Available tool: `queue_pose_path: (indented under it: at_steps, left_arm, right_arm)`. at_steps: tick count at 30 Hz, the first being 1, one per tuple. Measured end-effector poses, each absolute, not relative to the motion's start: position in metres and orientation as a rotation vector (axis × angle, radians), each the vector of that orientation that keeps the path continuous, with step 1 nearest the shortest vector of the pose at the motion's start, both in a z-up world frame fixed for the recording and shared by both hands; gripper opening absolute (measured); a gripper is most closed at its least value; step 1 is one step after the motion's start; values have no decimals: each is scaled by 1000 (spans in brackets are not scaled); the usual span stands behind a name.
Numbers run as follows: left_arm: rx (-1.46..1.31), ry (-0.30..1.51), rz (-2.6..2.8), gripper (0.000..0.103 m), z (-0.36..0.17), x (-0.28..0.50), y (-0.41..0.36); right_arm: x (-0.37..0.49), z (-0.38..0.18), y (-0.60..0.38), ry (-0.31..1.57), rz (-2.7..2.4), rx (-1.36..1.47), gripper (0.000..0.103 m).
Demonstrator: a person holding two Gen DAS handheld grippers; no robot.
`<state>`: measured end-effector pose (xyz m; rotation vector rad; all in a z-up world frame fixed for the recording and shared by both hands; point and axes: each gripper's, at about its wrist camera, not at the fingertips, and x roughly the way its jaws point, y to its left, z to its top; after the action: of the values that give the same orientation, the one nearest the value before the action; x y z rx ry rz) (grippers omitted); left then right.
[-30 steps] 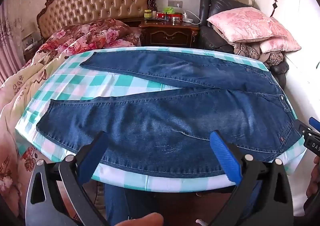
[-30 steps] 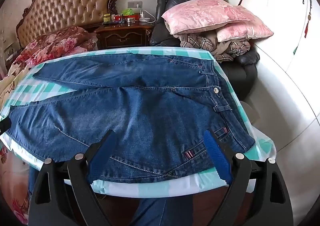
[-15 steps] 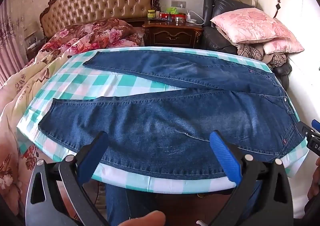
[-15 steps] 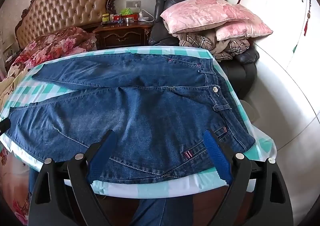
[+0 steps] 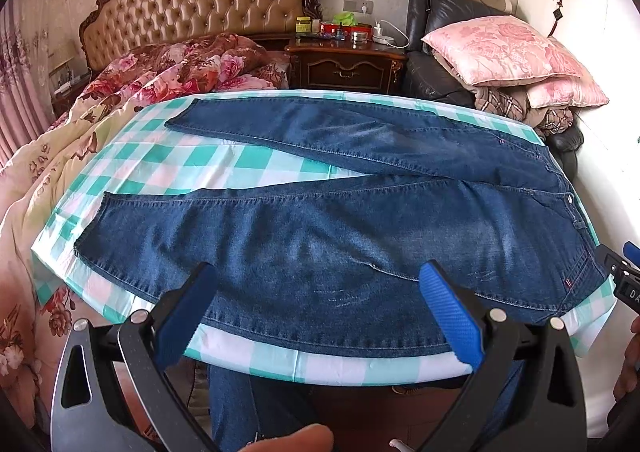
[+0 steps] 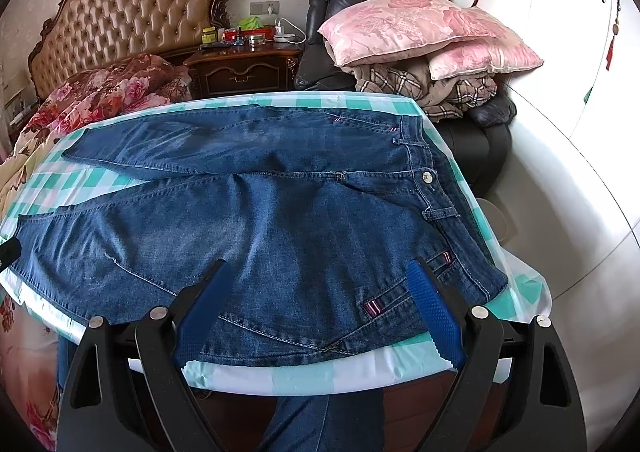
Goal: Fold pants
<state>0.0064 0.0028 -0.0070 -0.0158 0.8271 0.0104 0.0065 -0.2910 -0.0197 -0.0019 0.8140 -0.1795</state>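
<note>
Blue jeans (image 5: 328,228) lie flat on a table with a green-and-white checked cloth (image 5: 208,163), legs spread toward the left, waistband at the right. They also show in the right wrist view (image 6: 280,219). My left gripper (image 5: 316,316) is open and empty, over the near edge at the near leg's thigh. My right gripper (image 6: 316,312) is open and empty, over the near edge at the hip pocket by the waistband. The right gripper's tip shows at the right edge of the left wrist view (image 5: 624,272).
A bed with a floral quilt (image 5: 132,91) and a tufted headboard stands at the left. A wooden nightstand (image 5: 344,63) is behind the table. A black armchair piled with pink pillows (image 6: 420,31) is at the back right. White wardrobe doors (image 6: 560,51) stand on the right.
Both grippers have drifted slightly; the view of the jeans shifts a little lower and closer. The jeans have not moved and both grippers stay open.
</note>
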Motion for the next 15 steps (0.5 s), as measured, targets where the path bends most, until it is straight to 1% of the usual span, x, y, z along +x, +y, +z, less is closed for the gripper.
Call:
queue_pose_path:
  at_steps: [15]
  left_arm:
    - [-20,830,9,101,-9,6,4]
  right_arm:
    - [5,-23,-292,824,-179,-5,85]
